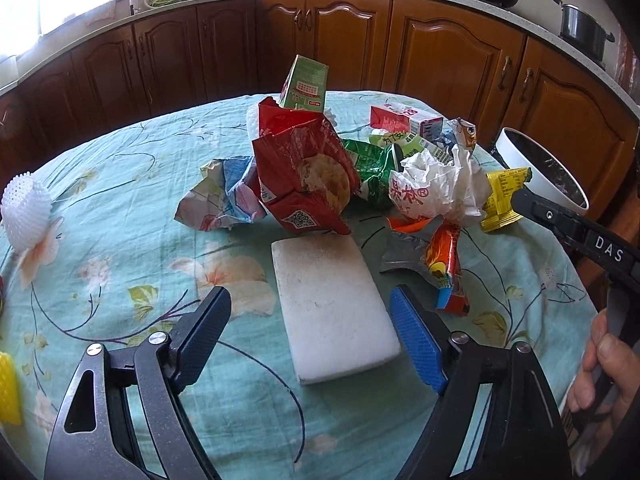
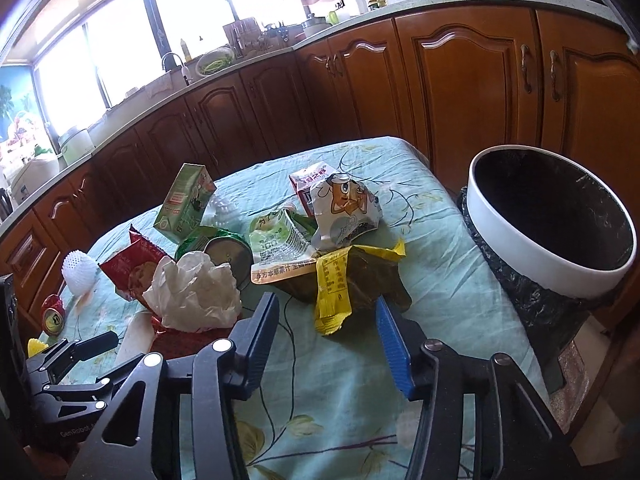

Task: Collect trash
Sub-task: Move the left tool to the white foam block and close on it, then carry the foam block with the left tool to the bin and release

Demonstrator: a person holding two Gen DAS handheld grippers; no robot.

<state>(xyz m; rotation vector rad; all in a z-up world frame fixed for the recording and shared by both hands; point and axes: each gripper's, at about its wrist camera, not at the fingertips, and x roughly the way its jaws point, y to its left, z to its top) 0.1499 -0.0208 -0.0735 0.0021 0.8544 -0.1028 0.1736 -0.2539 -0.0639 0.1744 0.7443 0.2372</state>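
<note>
A heap of trash lies on the floral tablecloth (image 1: 120,240): a red snack bag (image 1: 304,176), a green carton (image 1: 306,84), a crumpled white bag (image 1: 436,184) and a yellow wrapper (image 2: 332,292). My left gripper (image 1: 311,292) is open and straddles a white foam block (image 1: 332,308); the right pad is close to its edge and the left pad stands apart. My right gripper (image 2: 327,302) is open, with the lower end of the yellow wrapper between its fingertips and neither pad pressing on it. A bin (image 2: 560,276) with a white rim and black liner stands beside the table at the right.
A white foam net (image 1: 26,204) and a red can (image 2: 54,316) lie near the table's left side. Wooden kitchen cabinets (image 1: 340,40) run behind the table. A person's hand (image 1: 600,364) holds the right gripper's handle.
</note>
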